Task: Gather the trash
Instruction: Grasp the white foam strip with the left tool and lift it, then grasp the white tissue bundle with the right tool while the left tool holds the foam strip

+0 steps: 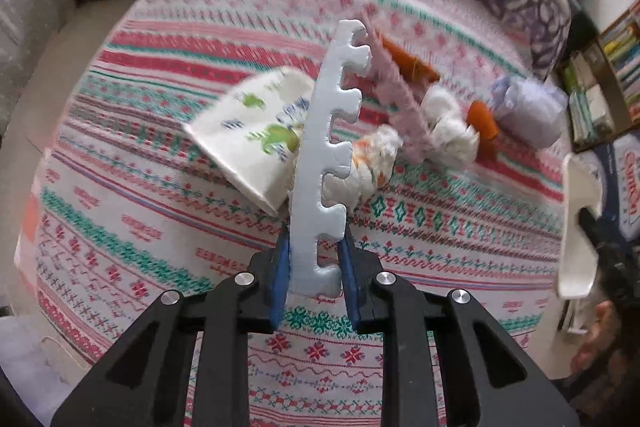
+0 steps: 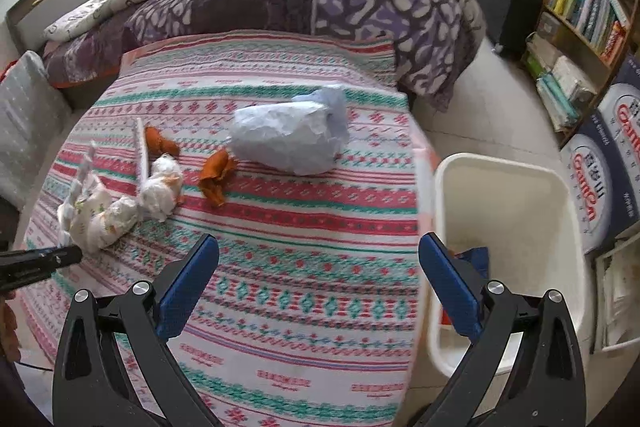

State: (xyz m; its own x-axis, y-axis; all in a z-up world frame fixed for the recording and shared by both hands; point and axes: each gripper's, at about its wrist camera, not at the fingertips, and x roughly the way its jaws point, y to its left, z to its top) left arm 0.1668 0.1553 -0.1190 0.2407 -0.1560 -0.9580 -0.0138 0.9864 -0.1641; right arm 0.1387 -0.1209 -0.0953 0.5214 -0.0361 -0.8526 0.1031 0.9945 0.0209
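My left gripper (image 1: 314, 259) is shut on a pale blue notched foam strip (image 1: 326, 155) and holds it upright above the patterned bedspread (image 1: 160, 187). Behind it lie a white printed paper bag (image 1: 256, 131), crumpled white wrappers (image 1: 448, 131), a pink foam strip (image 1: 400, 99), orange scraps (image 1: 482, 123) and a crumpled pale blue paper ball (image 1: 528, 111). My right gripper (image 2: 320, 267) is open and empty above the bedspread's near edge. In its view the blue paper ball (image 2: 288, 139), orange scraps (image 2: 216, 175) and white wrappers (image 2: 160, 187) lie ahead. A white bin (image 2: 516, 203) stands to the right.
A purple patterned quilt (image 2: 320, 7) is bunched at the far end of the bed. A bookshelf (image 2: 580, 19) and printed boxes (image 2: 608, 163) stand right of the bin. A grey cushion (image 2: 24, 131) lies at the left. The left gripper's tip (image 2: 40, 259) shows at the left edge.
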